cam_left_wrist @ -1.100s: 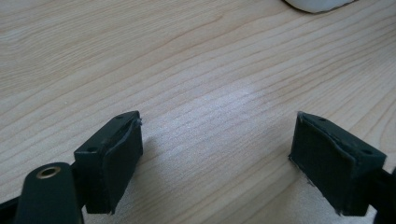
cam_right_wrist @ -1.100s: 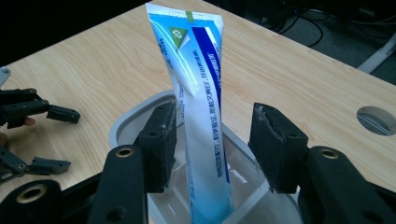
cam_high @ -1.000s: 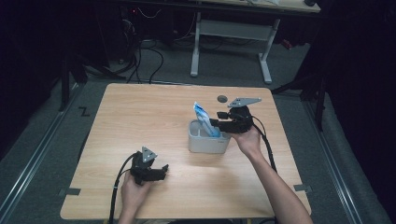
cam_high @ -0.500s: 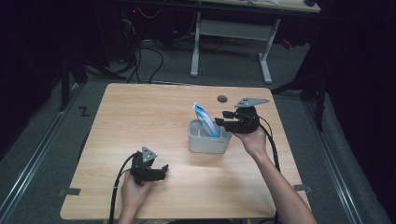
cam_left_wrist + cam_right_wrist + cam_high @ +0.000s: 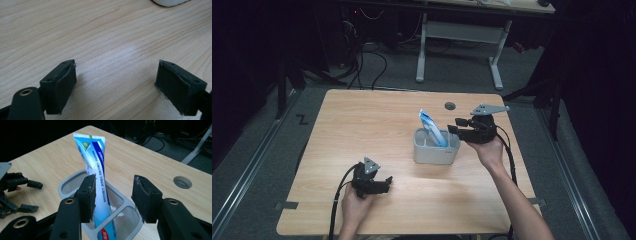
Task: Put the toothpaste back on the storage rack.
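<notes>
Toothpaste tube point(image 5: 96, 167) stood tilted in the grey holder point(image 5: 436, 147) mid-surface. Right gripper point(image 5: 113, 195) hung beside it, fingers wide open & empty; left gripper point(image 5: 373, 182) rested on the surface, fingers apart, empty. Placing step looked done; next probably pulling right gripper clear w/o knocking the tube.

A lab or workshop: a bare wooden counter point(image 5: 362, 125) on grey carpet, floor rails point(image 5: 242, 175), tangled cables point(image 5: 362, 60), and a metal-legged desk point(image 5: 459, 45) behind in darkness.
</notes>
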Demonstrator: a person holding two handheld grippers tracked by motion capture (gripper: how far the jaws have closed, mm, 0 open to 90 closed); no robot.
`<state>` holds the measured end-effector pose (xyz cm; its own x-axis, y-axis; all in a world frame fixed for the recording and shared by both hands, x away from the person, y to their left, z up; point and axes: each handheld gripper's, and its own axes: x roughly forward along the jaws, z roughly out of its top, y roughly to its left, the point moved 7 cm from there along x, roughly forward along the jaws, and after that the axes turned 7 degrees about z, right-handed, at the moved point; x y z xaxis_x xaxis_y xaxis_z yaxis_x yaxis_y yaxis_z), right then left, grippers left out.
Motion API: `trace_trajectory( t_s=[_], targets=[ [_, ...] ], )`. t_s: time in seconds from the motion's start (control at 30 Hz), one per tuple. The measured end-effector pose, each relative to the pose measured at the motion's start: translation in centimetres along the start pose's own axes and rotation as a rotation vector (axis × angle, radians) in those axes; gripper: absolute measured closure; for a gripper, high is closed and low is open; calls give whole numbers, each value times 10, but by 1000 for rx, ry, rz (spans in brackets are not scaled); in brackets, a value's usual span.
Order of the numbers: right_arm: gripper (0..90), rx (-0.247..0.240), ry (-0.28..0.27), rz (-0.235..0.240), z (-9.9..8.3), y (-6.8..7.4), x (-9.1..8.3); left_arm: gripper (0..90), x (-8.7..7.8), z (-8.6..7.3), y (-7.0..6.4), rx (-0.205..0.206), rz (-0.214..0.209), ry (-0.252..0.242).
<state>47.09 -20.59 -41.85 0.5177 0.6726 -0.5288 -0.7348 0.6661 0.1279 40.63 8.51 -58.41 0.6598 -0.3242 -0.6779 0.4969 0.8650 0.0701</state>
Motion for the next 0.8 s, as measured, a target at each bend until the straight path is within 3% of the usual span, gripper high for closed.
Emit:
trace_trajectory(
  t_s=[0.8],
  targets=[
    [536,5,-2,-28,-4,-5,-22,169,0,0,0,-1,-1,1]
  ],
)
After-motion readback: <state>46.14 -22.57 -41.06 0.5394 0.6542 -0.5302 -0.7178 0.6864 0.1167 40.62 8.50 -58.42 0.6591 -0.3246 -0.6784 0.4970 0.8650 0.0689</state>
